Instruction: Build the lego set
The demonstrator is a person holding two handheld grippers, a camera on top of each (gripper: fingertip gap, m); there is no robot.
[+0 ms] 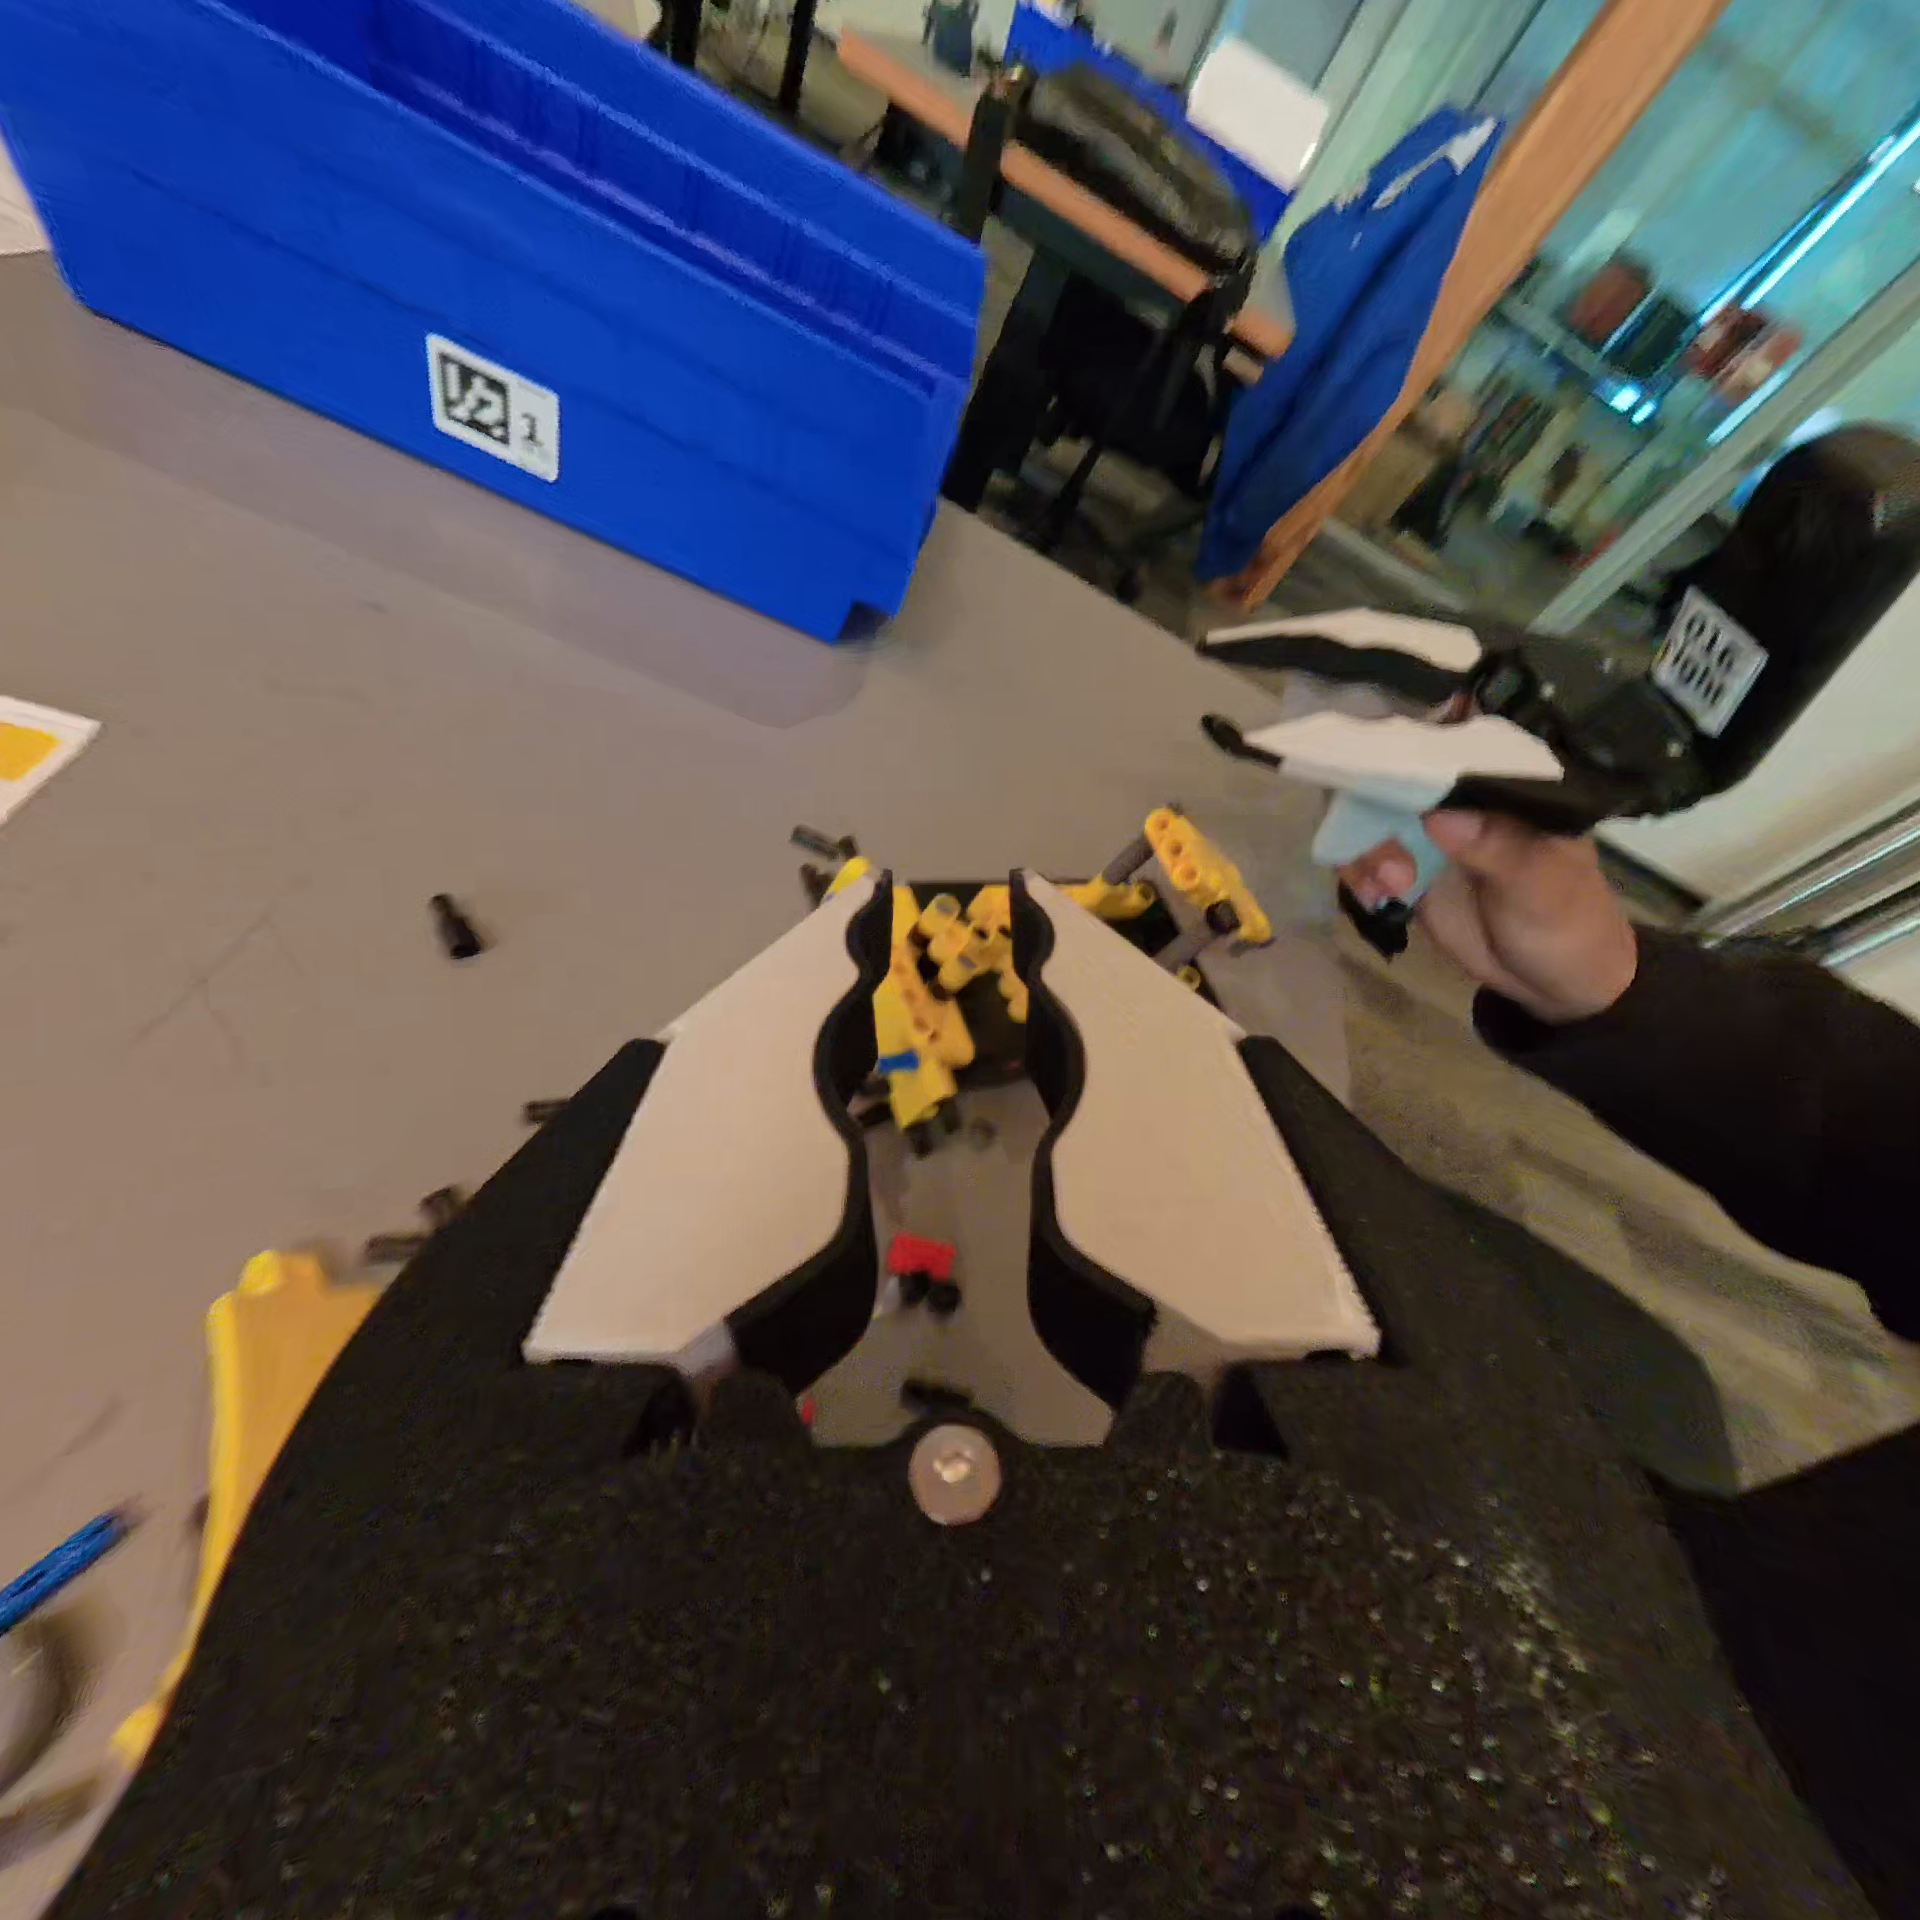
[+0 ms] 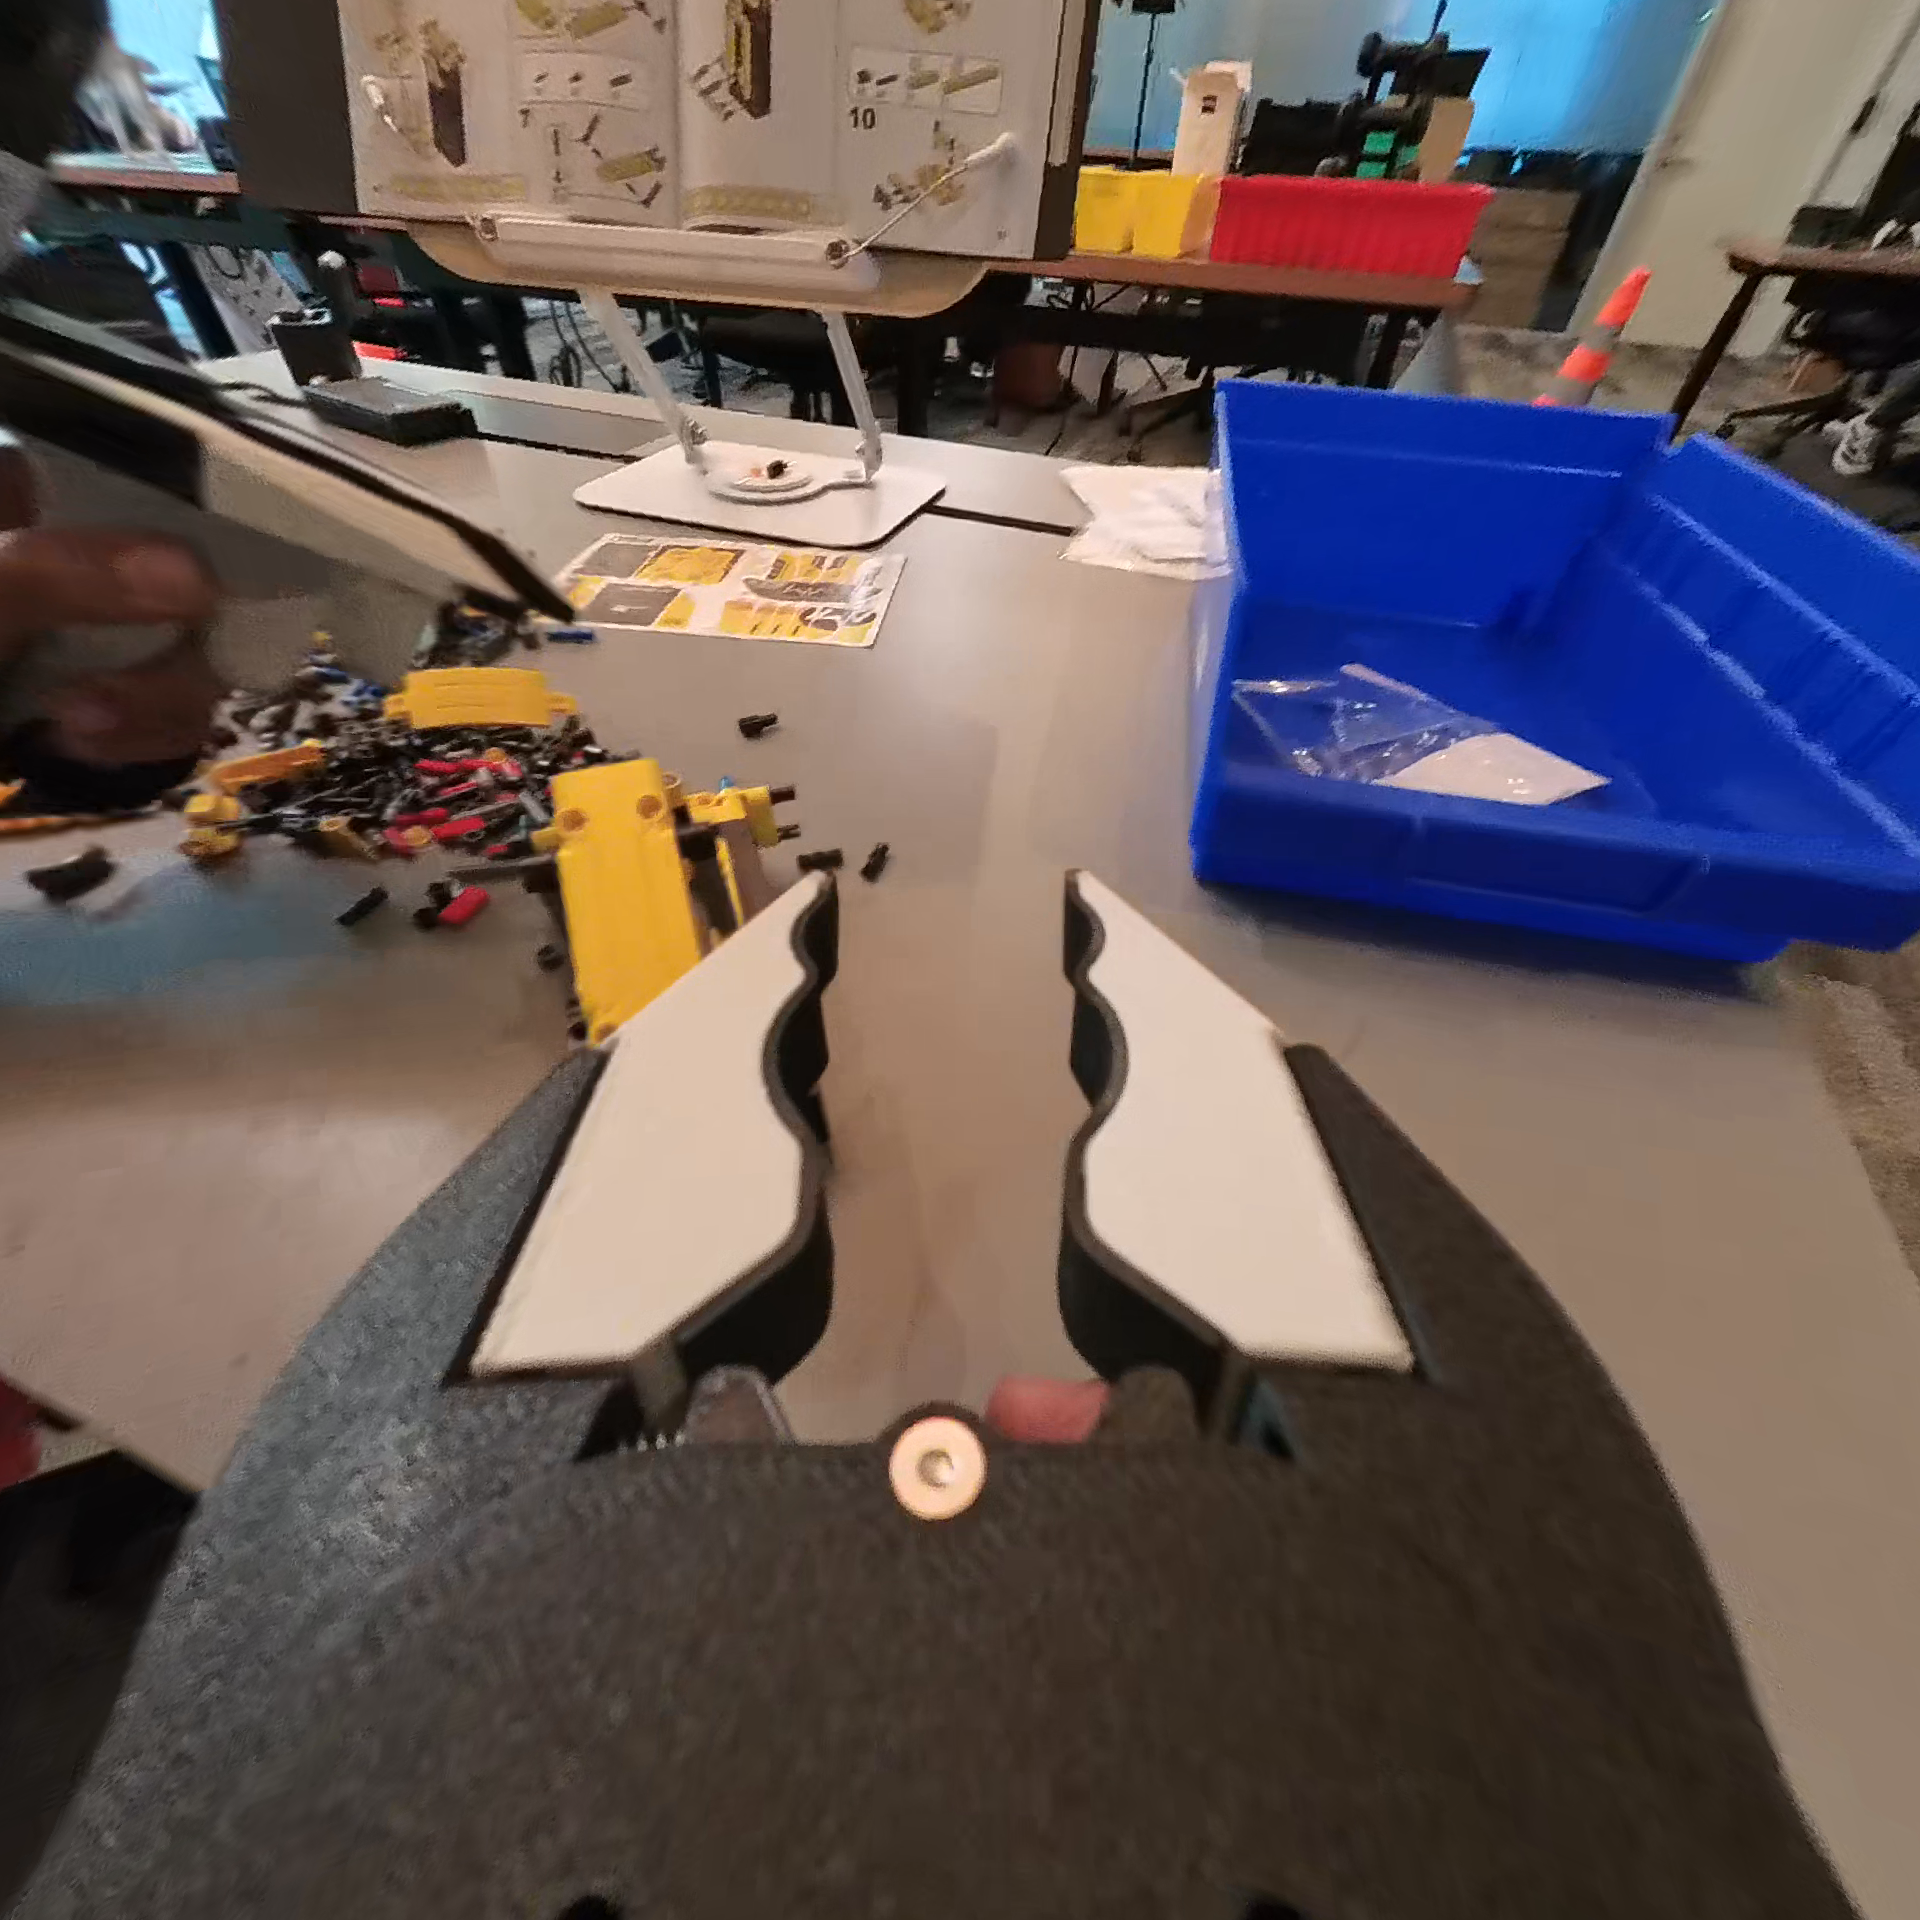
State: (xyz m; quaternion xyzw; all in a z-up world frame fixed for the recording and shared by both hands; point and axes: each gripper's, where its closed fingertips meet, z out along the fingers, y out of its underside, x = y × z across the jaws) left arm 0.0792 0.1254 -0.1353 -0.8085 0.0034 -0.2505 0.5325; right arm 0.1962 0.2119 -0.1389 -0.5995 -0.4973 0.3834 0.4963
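Now, left gripper [image 1: 951, 883] over a yellow brick assembly [image 1: 935, 997] on the grey desk [image 1: 312, 727], fingers parted around it, grip uncertain, right gripper [image 2: 951, 883] agape and empty beside it, blue bin [image 2: 1558, 727] near, loose pieces [image 2: 416, 790] scattered.

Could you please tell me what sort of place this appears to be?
Probably a shared lab or workshop: a grey worktable strewn with a pile of building-toy parts, a blue storage bin, and an instruction booklet on a stand.
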